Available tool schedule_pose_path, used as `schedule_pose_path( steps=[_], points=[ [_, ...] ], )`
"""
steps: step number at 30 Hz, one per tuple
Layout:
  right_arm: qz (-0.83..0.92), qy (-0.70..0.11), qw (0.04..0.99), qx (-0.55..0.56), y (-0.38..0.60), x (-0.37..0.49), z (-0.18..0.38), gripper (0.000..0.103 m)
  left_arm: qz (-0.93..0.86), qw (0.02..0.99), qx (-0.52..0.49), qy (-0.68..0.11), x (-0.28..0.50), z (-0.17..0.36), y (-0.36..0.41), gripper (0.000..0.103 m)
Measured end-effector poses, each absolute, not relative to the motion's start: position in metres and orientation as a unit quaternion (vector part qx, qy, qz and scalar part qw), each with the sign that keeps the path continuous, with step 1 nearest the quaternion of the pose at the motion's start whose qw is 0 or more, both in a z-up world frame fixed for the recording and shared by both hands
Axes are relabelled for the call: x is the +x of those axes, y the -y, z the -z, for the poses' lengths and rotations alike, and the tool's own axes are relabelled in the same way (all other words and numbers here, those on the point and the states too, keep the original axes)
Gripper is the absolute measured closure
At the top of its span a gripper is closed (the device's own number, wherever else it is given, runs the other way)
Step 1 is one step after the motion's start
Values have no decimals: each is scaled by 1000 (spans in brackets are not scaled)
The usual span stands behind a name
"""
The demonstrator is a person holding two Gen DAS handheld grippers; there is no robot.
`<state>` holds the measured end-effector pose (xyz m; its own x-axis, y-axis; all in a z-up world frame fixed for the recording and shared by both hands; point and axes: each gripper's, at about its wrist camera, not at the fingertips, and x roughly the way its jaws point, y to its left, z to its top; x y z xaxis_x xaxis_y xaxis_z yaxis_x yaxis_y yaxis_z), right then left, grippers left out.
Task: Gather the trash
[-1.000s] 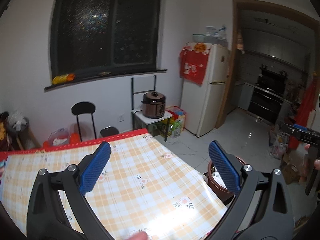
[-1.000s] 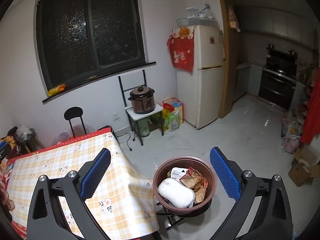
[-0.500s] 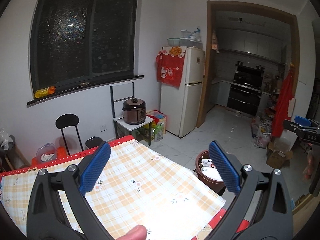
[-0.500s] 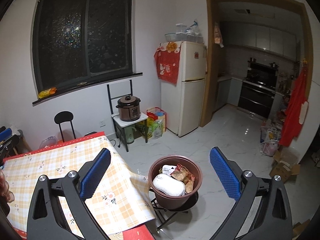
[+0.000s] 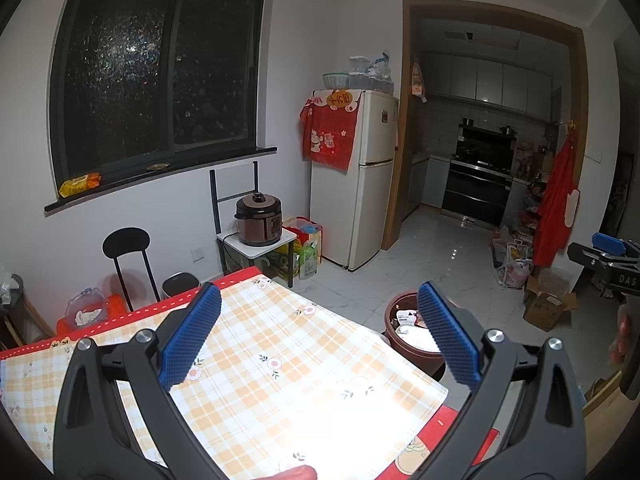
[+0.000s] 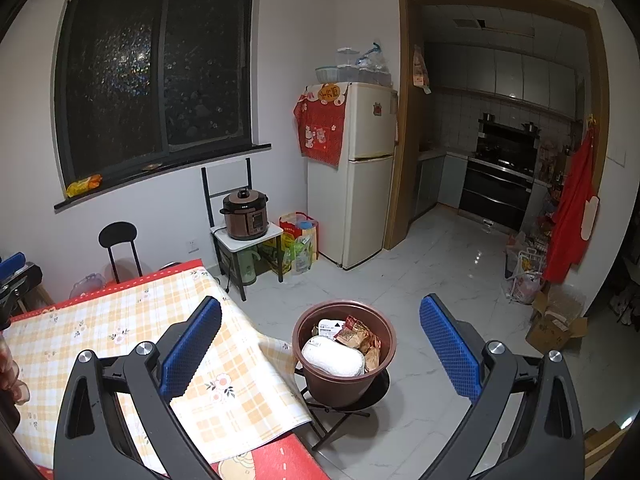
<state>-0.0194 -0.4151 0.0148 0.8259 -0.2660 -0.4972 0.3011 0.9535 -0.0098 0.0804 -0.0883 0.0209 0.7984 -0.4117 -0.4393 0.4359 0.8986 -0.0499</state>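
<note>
Both grippers, left gripper [image 5: 318,336] and right gripper [image 6: 320,344], have fingers spread, holding nothing. Beside the checked table's [image 6: 120,320] corner, a round brown plastic bin [image 6: 344,380] holds a white packet [image 6: 333,358] and crumpled wrappers [image 6: 360,338].

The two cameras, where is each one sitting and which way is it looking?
Left wrist: sits on the left gripper, above the checked table, facing the fridge and kitchen doorway; its open blue fingers show, and the other gripper at the right edge.
Right wrist: sits on the right gripper by the table's corner, looking down at the brown trash bin; its open fingers show.
Both share: table, bin, fridge, rice cooker, window.
</note>
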Motion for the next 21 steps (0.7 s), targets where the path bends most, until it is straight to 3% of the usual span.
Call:
schedule_pose_path(
  steps=[21],
  points=[
    [156, -271, 950, 27, 407, -18, -10, 5, 229, 945, 31, -232, 81, -18, 88, 6]
  ],
)
